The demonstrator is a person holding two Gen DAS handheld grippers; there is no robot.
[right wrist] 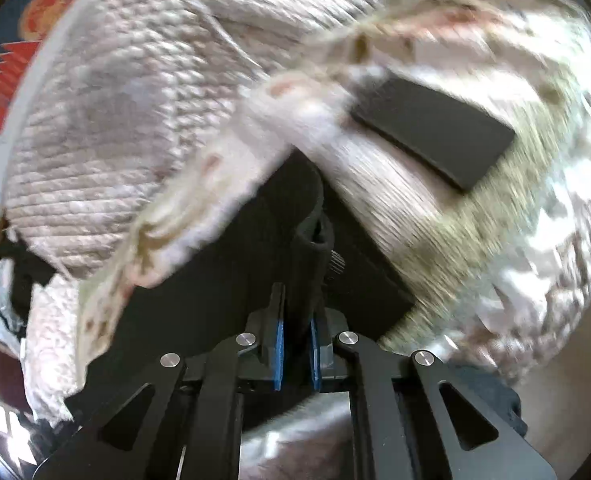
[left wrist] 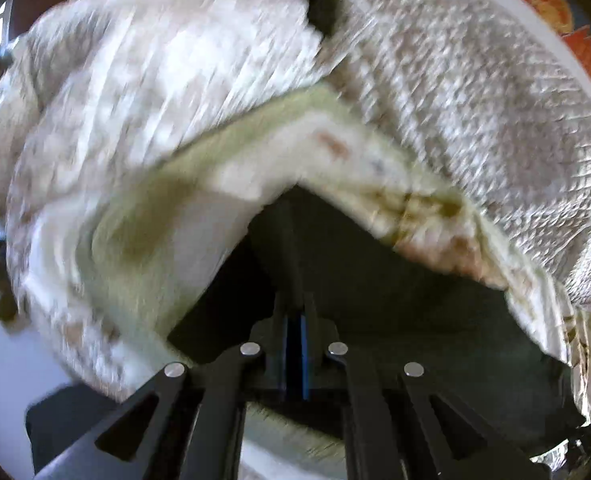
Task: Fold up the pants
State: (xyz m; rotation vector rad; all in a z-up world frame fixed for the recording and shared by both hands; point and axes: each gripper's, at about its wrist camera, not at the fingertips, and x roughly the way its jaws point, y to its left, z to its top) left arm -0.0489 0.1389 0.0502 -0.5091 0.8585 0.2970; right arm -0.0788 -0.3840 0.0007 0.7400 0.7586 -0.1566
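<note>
The black pants (left wrist: 355,280) fill the lower middle of the left wrist view, and a ridge of their cloth runs down into my left gripper (left wrist: 295,354). Its blue pads (left wrist: 304,356) are pressed together on that cloth, so it is shut on the pants. In the right wrist view a thick fold of the same black pants (right wrist: 295,220) drops between the blue pads (right wrist: 279,354) of my right gripper (right wrist: 297,354), which is shut on it. A flat black rectangular piece (right wrist: 431,132) lies on the bedding beyond; I cannot tell whether it belongs to the pants.
Pale bedding surrounds the pants: a cream knitted blanket (left wrist: 475,100) (right wrist: 127,112) and a blurred patterned quilt with a greenish border (left wrist: 135,100) (right wrist: 515,220). An orange and blue rug (left wrist: 555,8) (right wrist: 19,64) shows past a white edge (left wrist: 507,0).
</note>
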